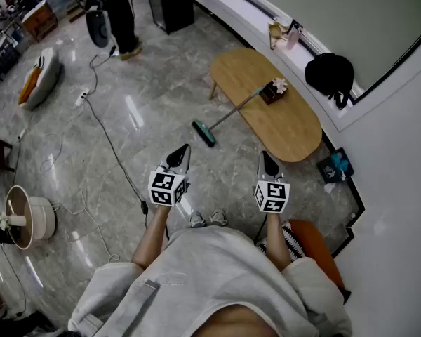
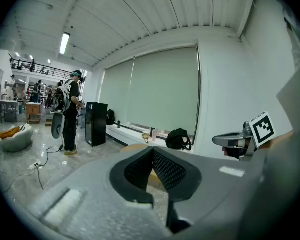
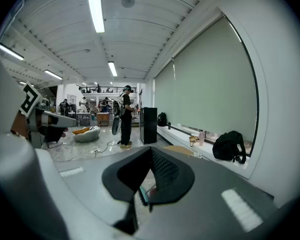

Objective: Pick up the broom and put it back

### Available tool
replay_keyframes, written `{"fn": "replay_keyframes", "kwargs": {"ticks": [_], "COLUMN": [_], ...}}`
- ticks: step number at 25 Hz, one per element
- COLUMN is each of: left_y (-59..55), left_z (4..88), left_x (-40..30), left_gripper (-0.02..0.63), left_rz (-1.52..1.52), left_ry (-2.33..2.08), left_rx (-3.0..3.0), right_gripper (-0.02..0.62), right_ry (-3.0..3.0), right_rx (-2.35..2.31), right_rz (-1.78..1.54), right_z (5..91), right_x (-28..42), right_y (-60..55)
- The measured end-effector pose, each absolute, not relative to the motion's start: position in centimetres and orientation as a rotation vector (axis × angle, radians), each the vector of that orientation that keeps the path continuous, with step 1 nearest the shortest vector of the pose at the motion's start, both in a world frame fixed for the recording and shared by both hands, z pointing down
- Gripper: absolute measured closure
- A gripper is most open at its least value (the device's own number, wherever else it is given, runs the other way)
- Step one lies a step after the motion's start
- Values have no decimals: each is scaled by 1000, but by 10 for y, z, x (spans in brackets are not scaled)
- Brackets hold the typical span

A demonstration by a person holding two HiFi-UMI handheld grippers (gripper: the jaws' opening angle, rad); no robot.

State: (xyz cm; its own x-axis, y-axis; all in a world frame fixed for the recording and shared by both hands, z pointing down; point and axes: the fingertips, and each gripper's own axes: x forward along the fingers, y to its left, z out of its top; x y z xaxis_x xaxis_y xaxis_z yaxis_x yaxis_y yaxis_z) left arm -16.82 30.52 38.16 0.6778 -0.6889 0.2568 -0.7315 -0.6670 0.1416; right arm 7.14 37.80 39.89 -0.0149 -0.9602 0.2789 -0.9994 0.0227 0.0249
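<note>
Jaws are clenched on both grippers, nothing between: left gripper [image 2: 153, 150] tips are met, and right gripper [image 3: 151, 150] tips likewise. Both are held out in front of the person, nosed slightly down, as if lined up on the target. The broom [image 1: 228, 115] is seen ahead, well apart from both. Its green head is down on the floor [image 1: 161, 97] and its handle is propped on the table [image 1: 295, 128] edge, beside a small box [image 1: 272, 92]. Because it is propped, the handle is raised, so a mid-shaft grasp is judged easy. Pick-up is not yet begun; the jaws must be opened first. The head could be slid on the glossy tiles if the handle is nudged. A cable [image 1: 109, 142] is laid at left, out of the path.
</note>
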Motion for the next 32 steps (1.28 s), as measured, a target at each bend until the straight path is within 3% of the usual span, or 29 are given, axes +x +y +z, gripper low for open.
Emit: {"fn": "replay_keyframes", "kwargs": {"ticks": [15,32], "left_y": [306,319], "left_z": [383,383], "left_x": [-159,-101], "left_gripper": [603,603], "left_rz": [310,379], "left_ry": [-1155,-1105], "left_rx": [2678,2687], "right_gripper": [594,594], "right_ry": [-2109,-2158], "right_rx": [2040,2036], "right_rz": [292,340], "right_z": [403,411], "right_x": [82,115], "right_y": [382,385]}}
